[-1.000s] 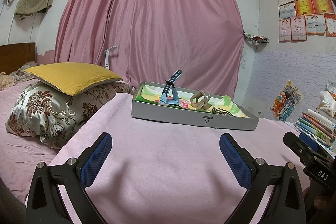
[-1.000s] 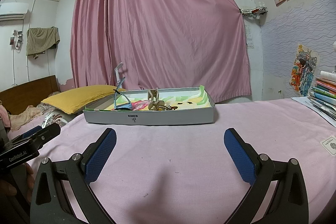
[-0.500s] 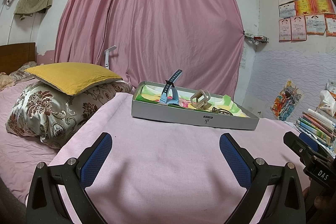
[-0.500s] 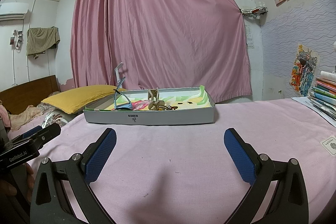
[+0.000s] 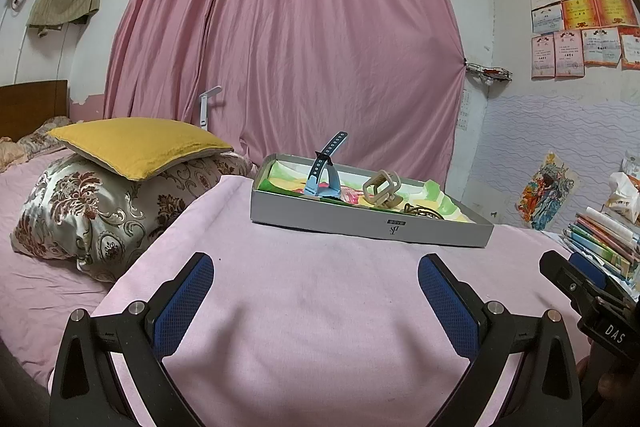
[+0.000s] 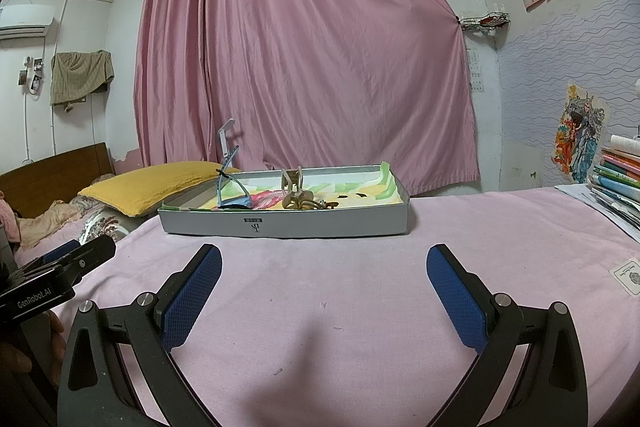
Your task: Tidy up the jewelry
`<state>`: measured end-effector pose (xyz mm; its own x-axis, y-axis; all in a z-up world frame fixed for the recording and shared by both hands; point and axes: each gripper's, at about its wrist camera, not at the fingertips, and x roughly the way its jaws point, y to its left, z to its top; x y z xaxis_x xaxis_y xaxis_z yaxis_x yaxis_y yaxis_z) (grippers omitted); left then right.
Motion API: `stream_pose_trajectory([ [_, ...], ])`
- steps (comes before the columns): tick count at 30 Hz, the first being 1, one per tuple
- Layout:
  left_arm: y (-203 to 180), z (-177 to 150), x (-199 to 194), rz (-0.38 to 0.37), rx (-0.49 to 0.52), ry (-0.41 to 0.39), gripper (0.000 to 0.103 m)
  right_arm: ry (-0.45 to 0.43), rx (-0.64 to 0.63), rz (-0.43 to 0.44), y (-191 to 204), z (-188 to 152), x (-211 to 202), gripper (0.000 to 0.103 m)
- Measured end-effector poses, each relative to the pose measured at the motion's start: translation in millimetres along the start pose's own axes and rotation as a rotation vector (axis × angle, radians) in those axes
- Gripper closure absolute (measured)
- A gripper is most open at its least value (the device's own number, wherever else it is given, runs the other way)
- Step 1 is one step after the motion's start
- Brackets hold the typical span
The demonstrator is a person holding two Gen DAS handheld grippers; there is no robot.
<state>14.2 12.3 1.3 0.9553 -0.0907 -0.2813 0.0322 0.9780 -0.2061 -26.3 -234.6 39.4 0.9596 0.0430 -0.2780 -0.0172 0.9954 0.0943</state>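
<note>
Nothing has shifted over the last second: your left gripper [image 5: 316, 291] and right gripper [image 6: 324, 279] hover spread wide and empty, near the tray [image 6: 320, 225] where the blue watch band [image 5: 322, 175] and beige clip [image 5: 382, 189] lie.

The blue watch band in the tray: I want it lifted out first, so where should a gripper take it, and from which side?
Probably the free strap end of the blue watch band, which sticks up above the gray tray wall. Come from above with the open left gripper, pinching the flat strap across its faces.
</note>
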Motion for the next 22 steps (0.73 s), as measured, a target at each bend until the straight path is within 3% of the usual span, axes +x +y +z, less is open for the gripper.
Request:
stream_pose_trajectory([
  [22, 5.1, 1.1, -3.7, 0.067, 0.031, 0.023, 0.000, 0.003, 0.002, 0.003, 4.1, -3.1, -0.3, 0.002],
])
